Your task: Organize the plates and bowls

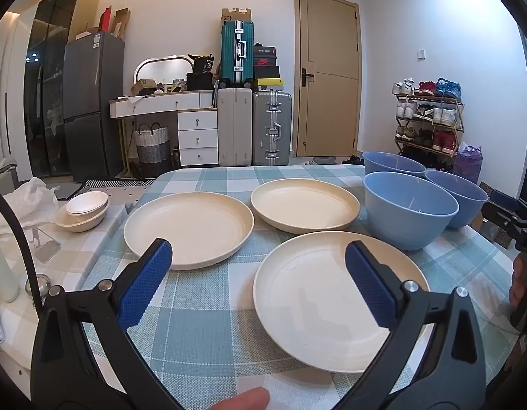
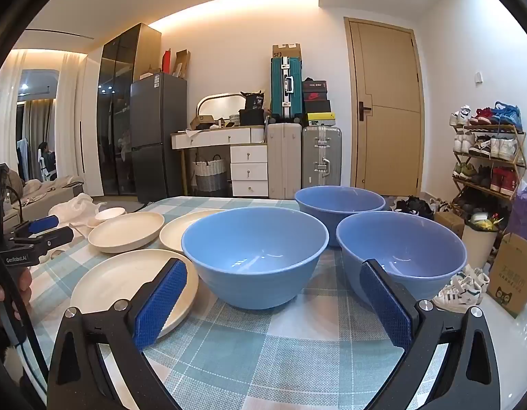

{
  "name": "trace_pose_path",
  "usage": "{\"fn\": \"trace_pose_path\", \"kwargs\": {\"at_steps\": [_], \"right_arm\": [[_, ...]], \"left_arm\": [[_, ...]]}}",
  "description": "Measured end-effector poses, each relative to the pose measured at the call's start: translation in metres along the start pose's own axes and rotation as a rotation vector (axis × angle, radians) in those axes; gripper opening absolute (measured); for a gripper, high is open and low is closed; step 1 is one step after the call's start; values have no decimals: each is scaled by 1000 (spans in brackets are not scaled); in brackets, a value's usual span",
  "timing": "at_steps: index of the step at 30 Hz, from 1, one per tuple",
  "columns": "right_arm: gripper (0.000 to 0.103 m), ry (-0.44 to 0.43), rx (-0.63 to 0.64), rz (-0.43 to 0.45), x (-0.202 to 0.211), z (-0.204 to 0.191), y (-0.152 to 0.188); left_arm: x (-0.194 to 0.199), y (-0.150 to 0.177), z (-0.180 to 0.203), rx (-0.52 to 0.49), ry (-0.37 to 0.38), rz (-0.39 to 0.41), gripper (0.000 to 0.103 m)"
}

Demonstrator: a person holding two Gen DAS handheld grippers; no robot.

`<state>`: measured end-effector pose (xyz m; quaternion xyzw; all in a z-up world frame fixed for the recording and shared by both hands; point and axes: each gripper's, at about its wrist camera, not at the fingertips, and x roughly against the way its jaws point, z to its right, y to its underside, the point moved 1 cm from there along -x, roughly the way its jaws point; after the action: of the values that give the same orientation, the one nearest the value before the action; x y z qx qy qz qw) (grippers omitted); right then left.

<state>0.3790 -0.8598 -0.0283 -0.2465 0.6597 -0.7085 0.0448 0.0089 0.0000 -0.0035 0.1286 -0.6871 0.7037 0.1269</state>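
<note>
Both sets of jaws gape empty — left gripper [image 1: 258, 273] facing the plates [image 1: 338, 307], right gripper [image 2: 273, 290] the bowls [image 2: 254, 256] — presumably to stack each.

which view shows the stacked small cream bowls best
The left wrist view: the stacked small cream bowls sit clear and whole on the side surface left of the table. In the right wrist view they are tiny, far off and partly hidden behind a cream plate.

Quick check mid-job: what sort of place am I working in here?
Most likely a lived-in home, a combined dining and entry room. A fridge, stacked suitcases and a full shoe rack stand behind the checked-cloth table holding plates and bowls.
</note>
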Motion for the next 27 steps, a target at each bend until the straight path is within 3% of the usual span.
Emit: {"fn": "trace_pose_path", "kwargs": {"at_steps": [27], "right_arm": [[103, 1, 4, 3, 0, 0, 0]], "left_arm": [[0, 0, 0, -5, -3, 0, 101]]}}
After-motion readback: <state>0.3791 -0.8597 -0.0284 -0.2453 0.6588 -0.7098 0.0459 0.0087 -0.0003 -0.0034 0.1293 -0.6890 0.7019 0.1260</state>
